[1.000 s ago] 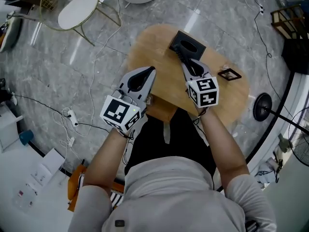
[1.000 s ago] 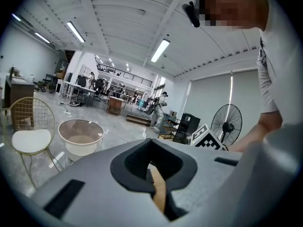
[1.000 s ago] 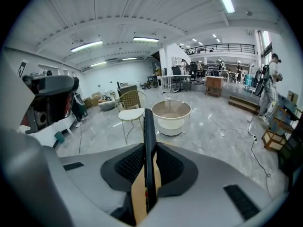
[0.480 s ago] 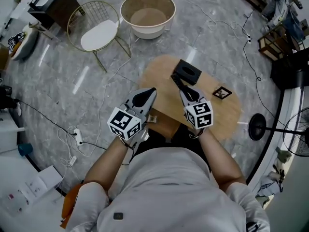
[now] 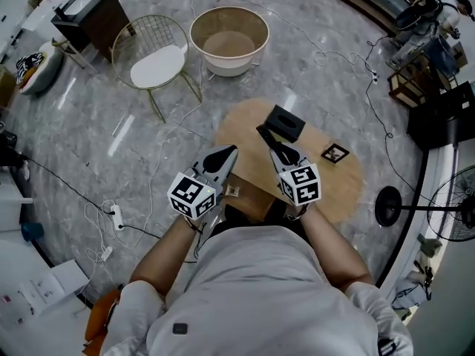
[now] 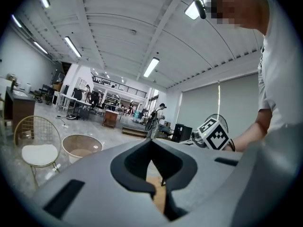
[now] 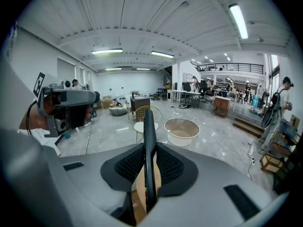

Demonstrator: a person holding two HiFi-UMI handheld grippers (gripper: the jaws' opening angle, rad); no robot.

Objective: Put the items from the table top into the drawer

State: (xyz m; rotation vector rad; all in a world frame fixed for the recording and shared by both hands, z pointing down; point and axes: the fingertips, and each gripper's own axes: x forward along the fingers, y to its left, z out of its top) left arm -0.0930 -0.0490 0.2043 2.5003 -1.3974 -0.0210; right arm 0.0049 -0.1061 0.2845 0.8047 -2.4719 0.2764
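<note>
right jaws: pinching a black flat item point(image 7: 150, 126) edge-on, pads pressed on both of its faces; item stands upright and sticks out past the tips
right gripper point(image 5: 276, 145): over the near half of the tabletop point(image 5: 338, 188), pointing away from the person and tilted down
black flat item, place: in the air above the tabletop, not in the drawer point(image 5: 252, 200); its far end is close to the black box point(image 5: 285, 122), contact cannot tell
left jaws: pressed together at the tips, nothing between them
left gripper point(image 5: 231, 151): at the tabletop's near left edge, roughly level, beside the right gripper but apart from it
drawer: wooden, pulled out from under the tabletop's near edge, below and between the two grippers, right in front of the person
small pale thing point(image 5: 232, 191): at the drawer's left rim, too small to tell what
tabletop: oval, light wood
black box: sits on the far side of the tabletop
square-framed item point(image 5: 335, 153): lies flat on the tabletop, right of the black box, well apart from both grippers
floor point(image 5: 89, 147): grey, glossy, cables across it
round tub point(image 5: 228, 64): beige, on the floor beyond the tabletop
wire chair point(image 5: 157, 65): white seat, left of the tub
standing fan point(image 5: 454, 215): on the floor at the right edge
</note>
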